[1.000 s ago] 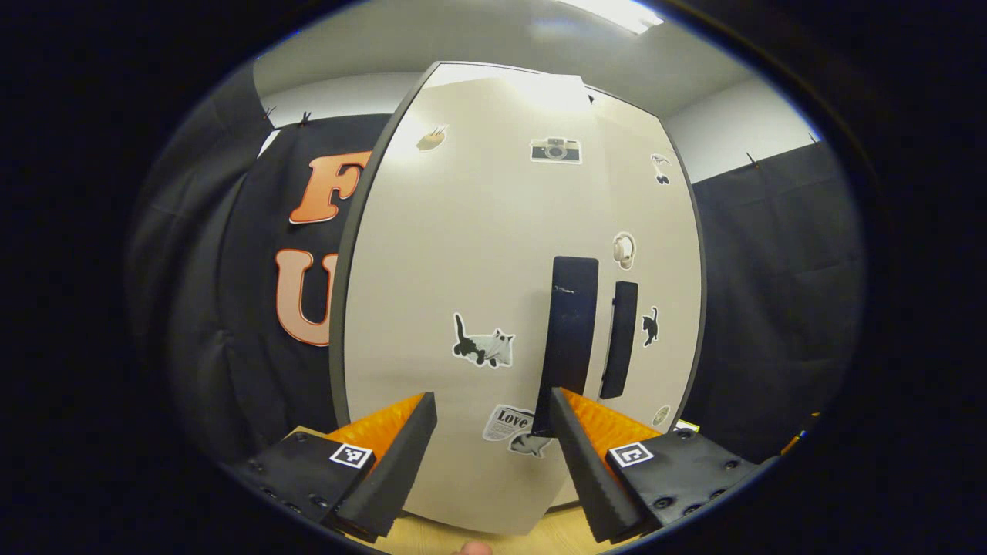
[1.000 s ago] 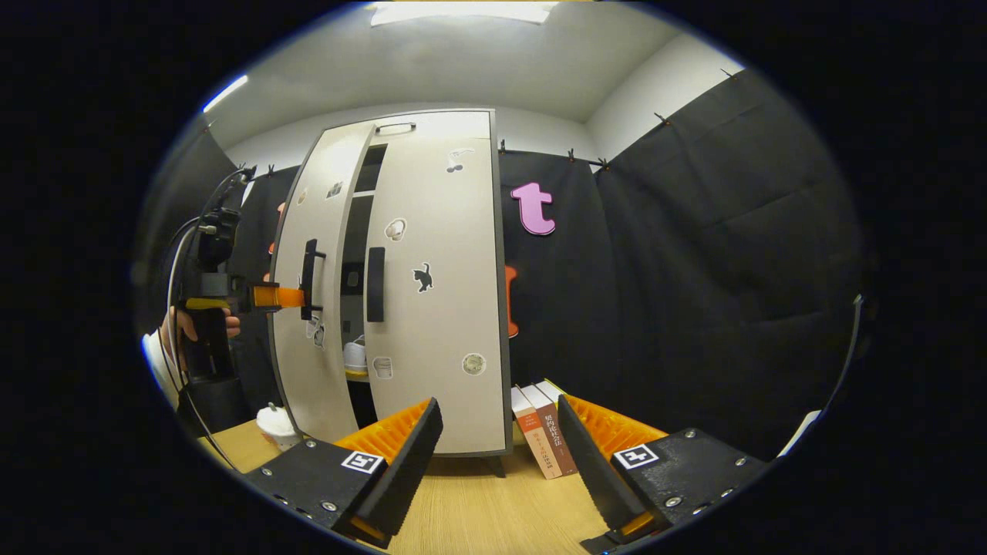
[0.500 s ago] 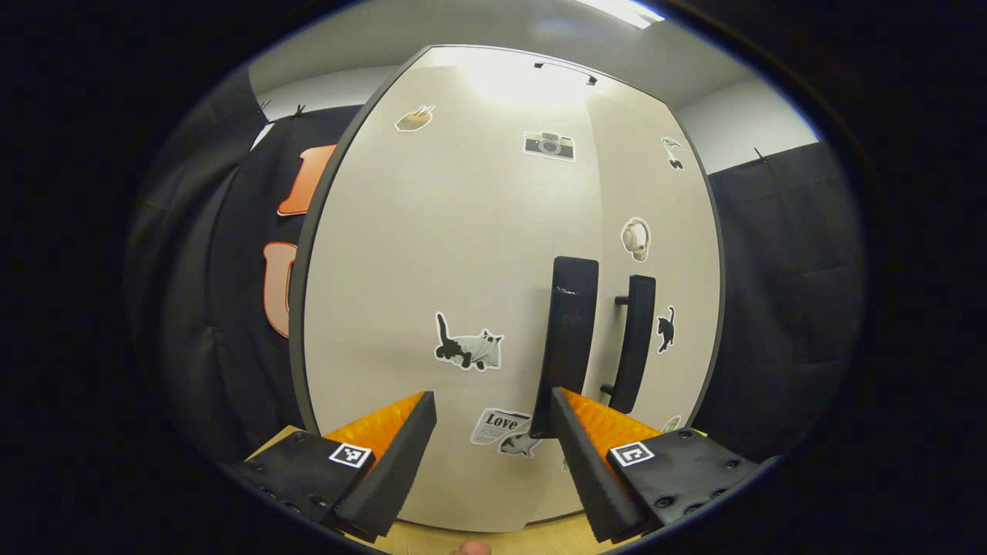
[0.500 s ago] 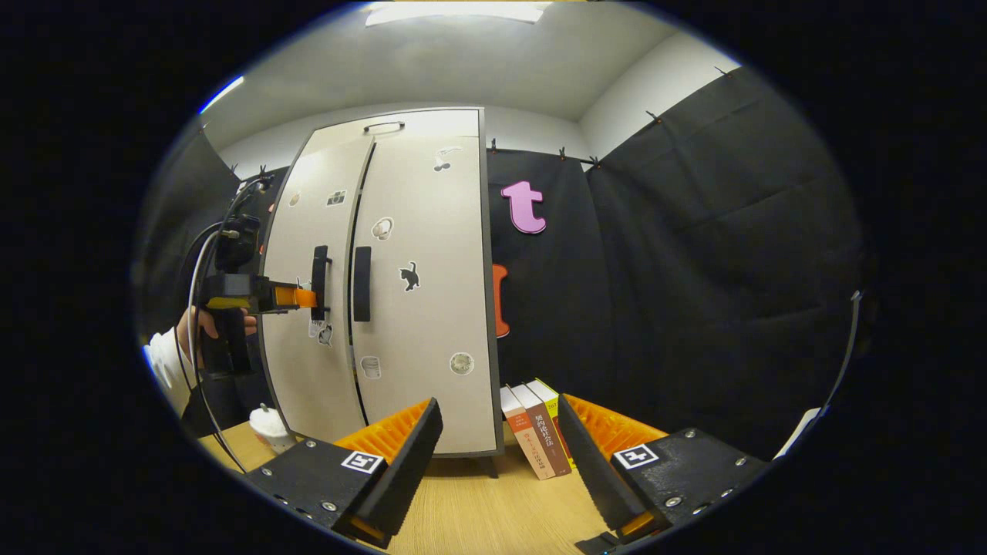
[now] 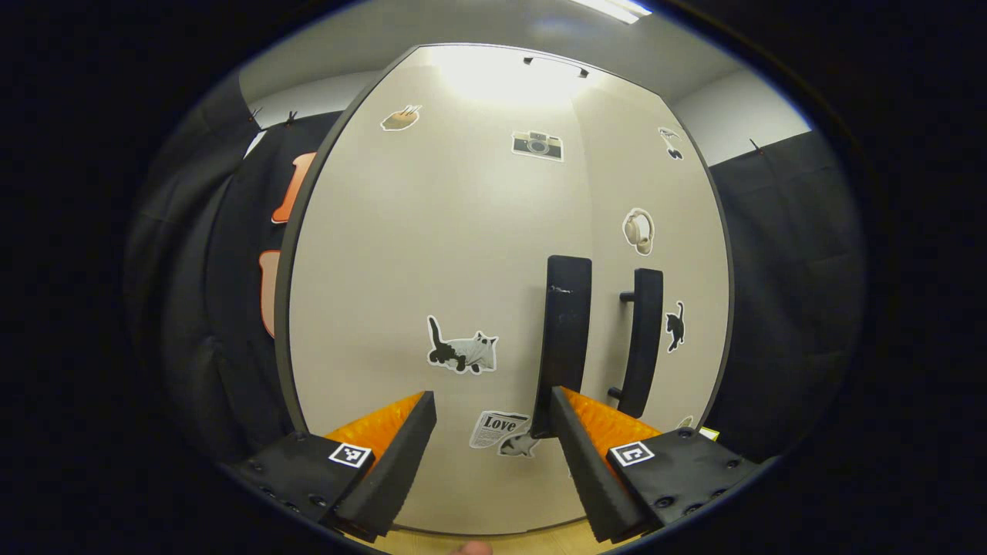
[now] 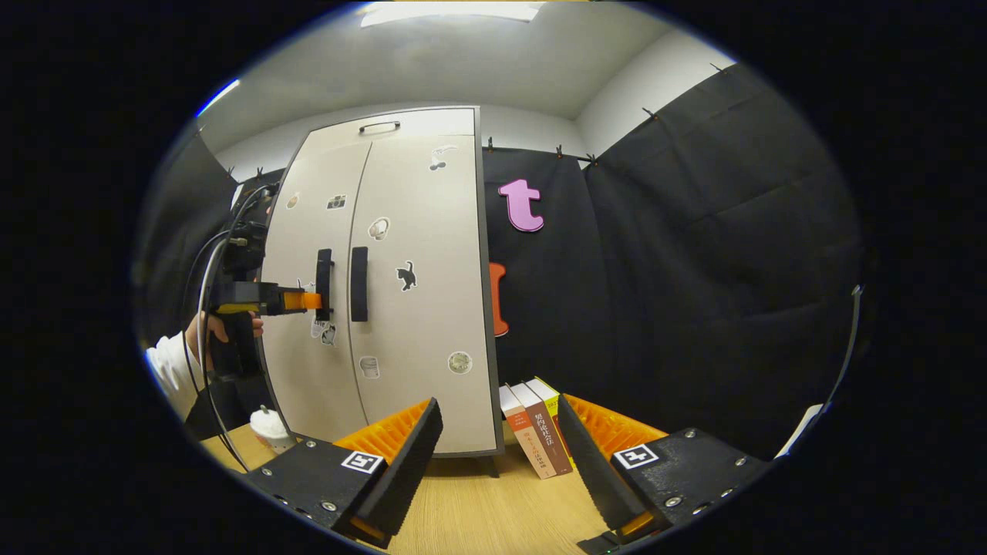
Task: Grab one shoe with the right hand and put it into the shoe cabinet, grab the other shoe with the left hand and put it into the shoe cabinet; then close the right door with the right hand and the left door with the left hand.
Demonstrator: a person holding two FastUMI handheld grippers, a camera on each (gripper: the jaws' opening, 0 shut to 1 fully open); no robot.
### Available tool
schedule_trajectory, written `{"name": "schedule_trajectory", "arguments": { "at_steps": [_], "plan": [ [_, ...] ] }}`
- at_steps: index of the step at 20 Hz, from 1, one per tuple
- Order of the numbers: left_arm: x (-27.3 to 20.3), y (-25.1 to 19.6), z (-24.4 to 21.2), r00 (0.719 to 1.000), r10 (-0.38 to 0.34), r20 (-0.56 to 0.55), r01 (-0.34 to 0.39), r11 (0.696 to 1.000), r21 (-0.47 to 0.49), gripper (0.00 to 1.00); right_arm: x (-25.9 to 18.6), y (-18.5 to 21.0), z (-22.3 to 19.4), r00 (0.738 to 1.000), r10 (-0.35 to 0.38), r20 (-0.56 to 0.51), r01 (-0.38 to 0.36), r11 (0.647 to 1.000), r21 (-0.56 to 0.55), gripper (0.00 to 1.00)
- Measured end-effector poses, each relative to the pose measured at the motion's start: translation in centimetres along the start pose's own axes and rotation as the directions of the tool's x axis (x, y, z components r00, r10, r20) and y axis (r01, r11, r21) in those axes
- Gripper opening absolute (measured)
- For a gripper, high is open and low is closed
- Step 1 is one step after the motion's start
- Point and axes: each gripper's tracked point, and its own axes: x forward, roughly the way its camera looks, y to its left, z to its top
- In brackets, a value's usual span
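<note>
Nearby, books (image 6: 537, 435) lean beside the shut cabinet (image 6: 416, 308); both grippers' fingers spread.

At about six o'clock in the right gripper view we see a light wooden tabletop (image 6: 470, 516). On it, just past six o'clock, three upright paperback books (image 6: 537, 428) lean together: one with an orange spine, one brown, one yellow. Toward eight o'clock a white lidded paper cup (image 6: 270, 428) stands on the tabletop. At twelve o'clock we see a bright rectangular ceiling light (image 6: 451, 11).
</note>
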Motion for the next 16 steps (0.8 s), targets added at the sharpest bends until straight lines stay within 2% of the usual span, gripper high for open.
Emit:
{"name": "schedule_trajectory", "arguments": {
  "at_steps": [1,3,8,11,12,13,14,16],
  "plan": [
    [-0.1,-0.2,0.3,1.0,-0.001,0.011,0.001,1.0,-0.01,0.96,0.1,0.2,0.0,1.0,0.004,0.001,-0.004,1.0,-0.004,0.93],
    [-1.2,-0.5,1.2,0.999,-0.009,0.037,0.01,1.0,-0.016,0.97,0.2,0.6,-0.1,1.0,0.014,0.0,-0.014,1.0,-0.021,0.92],
    [-8.0,-1.0,1.8,0.999,-0.019,0.051,0.021,0.999,-0.039,0.96,0.3,2.5,0.3,0.998,0.064,0.013,-0.064,0.998,-0.023,0.93],
    [-12.0,-0.1,0.5,0.998,0.019,0.056,-0.018,1.0,-0.014,0.96,0.3,3.9,0.1,0.995,0.1,0.008,-0.099,0.995,-0.01,0.93],
    [-13.3,0.1,-0.1,0.998,0.031,0.051,-0.03,0.999,-0.009,0.96,0.3,4.1,-0.1,0.994,0.107,0.004,-0.107,0.994,-0.013,0.97],
    [-14.8,0.3,-0.7,0.998,0.045,0.045,-0.044,0.999,-0.014,0.96,0.3,4.4,-0.2,0.993,0.114,0.0,-0.114,0.993,-0.016,0.97],
    [-16.1,0.5,-1.5,0.998,0.056,0.035,-0.055,0.998,-0.02,0.96,0.3,4.7,-0.3,0.992,0.122,-0.005,-0.122,0.992,-0.019,0.93],
    [-18.4,1.1,-2.9,0.996,0.082,0.027,-0.081,0.996,-0.031,0.96,0.2,5.4,-0.6,0.99,0.142,-0.014,-0.142,0.99,-0.02,0.93]
  ]
}}
